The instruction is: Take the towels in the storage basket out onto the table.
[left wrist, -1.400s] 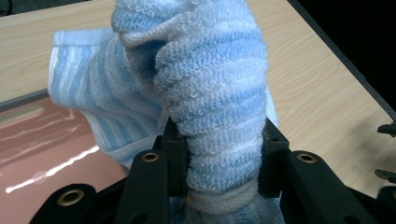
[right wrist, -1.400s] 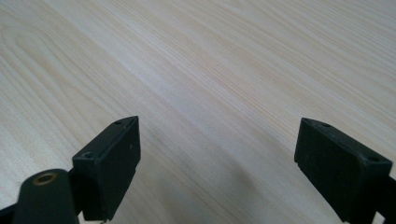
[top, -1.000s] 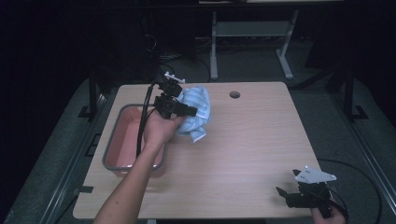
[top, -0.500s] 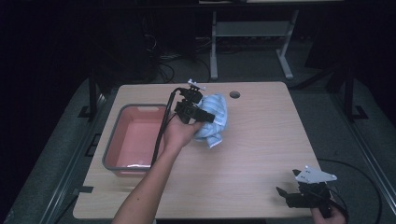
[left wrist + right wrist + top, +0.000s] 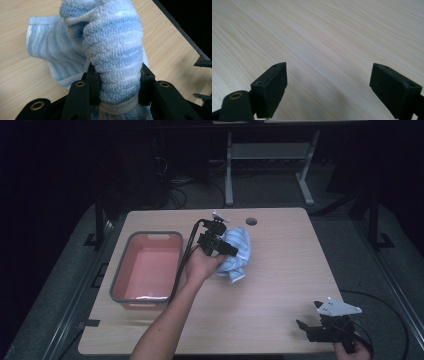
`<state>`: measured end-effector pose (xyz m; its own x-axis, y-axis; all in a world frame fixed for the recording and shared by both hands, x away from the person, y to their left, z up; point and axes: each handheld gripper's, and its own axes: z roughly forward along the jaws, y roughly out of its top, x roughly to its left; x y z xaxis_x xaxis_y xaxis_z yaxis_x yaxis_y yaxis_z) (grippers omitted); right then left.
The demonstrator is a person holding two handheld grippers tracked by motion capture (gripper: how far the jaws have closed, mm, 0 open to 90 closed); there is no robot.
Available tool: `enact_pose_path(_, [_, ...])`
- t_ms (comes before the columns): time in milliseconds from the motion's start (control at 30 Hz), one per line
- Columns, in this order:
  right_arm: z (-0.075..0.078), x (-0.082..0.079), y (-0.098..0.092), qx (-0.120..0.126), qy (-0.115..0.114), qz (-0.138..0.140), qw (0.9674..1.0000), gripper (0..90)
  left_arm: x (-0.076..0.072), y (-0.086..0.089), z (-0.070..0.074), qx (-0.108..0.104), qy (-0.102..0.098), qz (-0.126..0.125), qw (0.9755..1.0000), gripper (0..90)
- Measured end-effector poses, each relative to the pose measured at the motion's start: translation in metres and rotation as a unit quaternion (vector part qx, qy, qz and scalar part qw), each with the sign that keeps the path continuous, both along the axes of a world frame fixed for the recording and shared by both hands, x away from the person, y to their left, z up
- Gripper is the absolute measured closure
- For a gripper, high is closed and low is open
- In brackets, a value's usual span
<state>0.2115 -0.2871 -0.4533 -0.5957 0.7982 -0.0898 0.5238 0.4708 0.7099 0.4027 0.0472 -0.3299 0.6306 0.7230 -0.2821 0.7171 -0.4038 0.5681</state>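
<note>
A bunched blue-and-white striped towel (image 5: 239, 251) is held over the middle of the wooden table (image 5: 280, 285), its lower folds hanging down to the tabletop. My left gripper (image 5: 231, 249) is shut on it. In the left gripper view the thick terry towel (image 5: 112, 50) fills the gap between the two black jaws, both pressing into it. My right gripper (image 5: 306, 328) rests near the table's front right corner. In the right gripper view the right gripper (image 5: 328, 86) is open, its jaws wide apart over bare wood.
A grey-rimmed pink tub (image 5: 120, 279) stands on the left part of the table, just left of my left forearm. A round cable hole (image 5: 251, 221) is near the far edge. Dark floor and a white table frame (image 5: 265, 155) lie beyond.
My left hand has carried the towel rightward from beside the tub toward the table's middle and lower. The right gripper has stayed where it was.
</note>
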Motion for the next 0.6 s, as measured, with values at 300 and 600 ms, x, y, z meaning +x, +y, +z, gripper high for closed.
enact_pose_path(300, [-0.001,0.002,0.001,0.004,0.002,0.004,1.0000,13.8,0.008,-0.008,-0.012,0.000,0.008,0.001,1.0000,62.8])
enact_pose_path(600, [-0.002,0.003,-0.002,0.008,0.001,0.002,1.0000,13.8,0.013,-0.016,-0.026,-0.008,0.017,0.002,0.9998,62.6])
